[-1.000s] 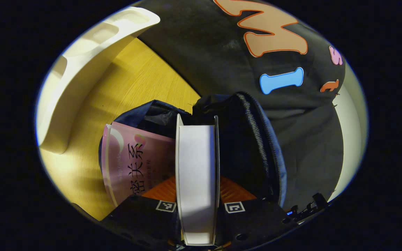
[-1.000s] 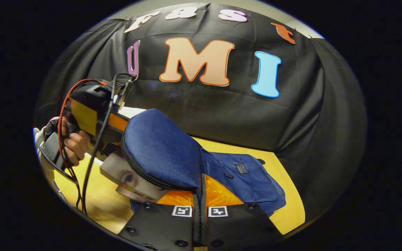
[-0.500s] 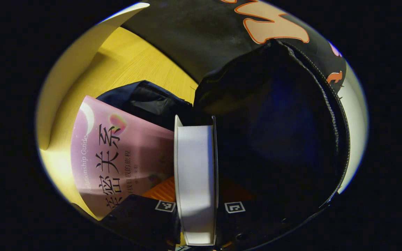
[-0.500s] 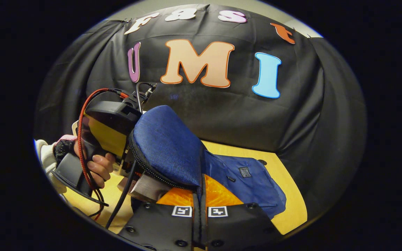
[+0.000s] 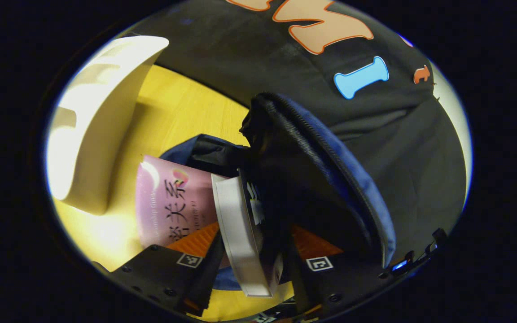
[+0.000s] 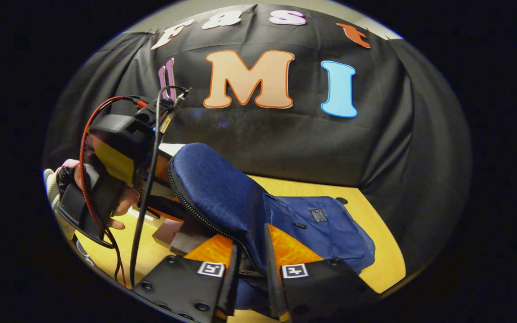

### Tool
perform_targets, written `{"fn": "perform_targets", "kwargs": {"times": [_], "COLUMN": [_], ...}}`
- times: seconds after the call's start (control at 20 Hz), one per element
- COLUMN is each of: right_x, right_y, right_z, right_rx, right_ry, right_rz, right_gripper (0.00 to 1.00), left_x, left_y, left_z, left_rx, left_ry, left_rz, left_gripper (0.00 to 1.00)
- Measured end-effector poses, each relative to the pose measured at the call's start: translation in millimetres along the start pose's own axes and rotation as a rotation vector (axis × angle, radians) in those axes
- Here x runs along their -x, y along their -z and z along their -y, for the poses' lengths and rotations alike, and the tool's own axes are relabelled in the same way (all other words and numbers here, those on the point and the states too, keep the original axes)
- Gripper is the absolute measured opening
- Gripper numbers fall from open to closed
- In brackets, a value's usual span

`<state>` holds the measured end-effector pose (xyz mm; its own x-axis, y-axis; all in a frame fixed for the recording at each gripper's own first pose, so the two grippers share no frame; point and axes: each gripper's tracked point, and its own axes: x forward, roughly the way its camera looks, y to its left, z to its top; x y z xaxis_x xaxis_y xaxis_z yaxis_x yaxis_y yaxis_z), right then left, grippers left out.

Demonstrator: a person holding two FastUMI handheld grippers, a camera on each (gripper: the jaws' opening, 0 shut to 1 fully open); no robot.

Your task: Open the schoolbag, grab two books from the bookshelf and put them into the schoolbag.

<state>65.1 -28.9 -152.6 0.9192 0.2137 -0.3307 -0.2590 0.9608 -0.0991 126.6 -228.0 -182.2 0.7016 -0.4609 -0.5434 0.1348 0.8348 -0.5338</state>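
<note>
Yellow wooden table point(image 6: 366, 224); black cloth wall point(image 6: 285, 143) behind.

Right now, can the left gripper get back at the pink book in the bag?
Probably not directly. The left gripper stands open around the white book, which leans between it and the pink book. The schoolbag flap hangs to the other side.

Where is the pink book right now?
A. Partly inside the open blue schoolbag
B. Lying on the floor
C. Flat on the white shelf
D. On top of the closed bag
A: the pink book sticks out of the schoolbag mouth, beside the white-edged book between the left tool fingers.
</note>
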Motion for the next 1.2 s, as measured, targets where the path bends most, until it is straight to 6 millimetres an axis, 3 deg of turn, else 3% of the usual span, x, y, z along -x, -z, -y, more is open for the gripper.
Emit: {"fn": "perform_targets", "kwargs": {"times": [0.05, 0.1, 0.15, 0.2, 0.25, 0.3, 0.4, 0.55, 0.8, 1.2], "right_x": [3.6, 10.1, 15.1, 21.7, 26.1, 30.9, 41.9, 54.4, 59.2, 69.0], "right_y": [3.7, 6.7, 9.2, 10.5, 12.8, 12.7, 10.3, -6.9, -60.2, -149.7], "right_z": [0.4, -2.7, -3.7, -5.4, -7.6, -8.5, -10.2, -7.2, -9.2, -45.1], "right_rx": [-0.013, -0.022, -0.021, -0.015, -0.004, 0.004, -0.001, -0.038, -0.049, -0.046], "right_ry": [-0.003, -0.014, -0.017, -0.022, -0.023, -0.021, -0.019, 0.013, 0.055, 0.06], "right_rz": [-0.009, -0.017, -0.022, -0.028, -0.031, -0.031, -0.032, 0.001, 0.11, 0.277], "right_gripper": [0.32, 0.41, 0.61, 0.64, 0.67, 0.67, 0.67, 0.99, 0.99, 0.99], "left_x": [7.7, 16.3, 24.5, 33.3, 43.1, 53.4, 72.8, 108.3, 159.5, 268.1], "left_y": [1.9, 3.2, 5.6, 6.9, 7.6, 9.8, 10.8, 6.8, -4.9, -75.8], "left_z": [-3.1, -5.5, -7.7, -8.9, -13.6, -17.5, -22.5, -51.9, -51.8, -66.8], "left_rx": [-0.021, -0.039, -0.052, -0.069, -0.089, -0.108, -0.148, -0.295, -0.344, -0.35], "left_ry": [-0.005, -0.009, -0.014, -0.027, -0.042, -0.06, -0.097, -0.269, -0.334, -0.457], "left_rz": [0.001, 0.003, 0.006, 0.013, 0.022, 0.033, 0.061, 0.123, 0.235, 0.536], "left_gripper": [0.82, 0.78, 0.85, 0.85, 0.74, 0.82, 0.86, 0.95, 0.95, 0.95]}}
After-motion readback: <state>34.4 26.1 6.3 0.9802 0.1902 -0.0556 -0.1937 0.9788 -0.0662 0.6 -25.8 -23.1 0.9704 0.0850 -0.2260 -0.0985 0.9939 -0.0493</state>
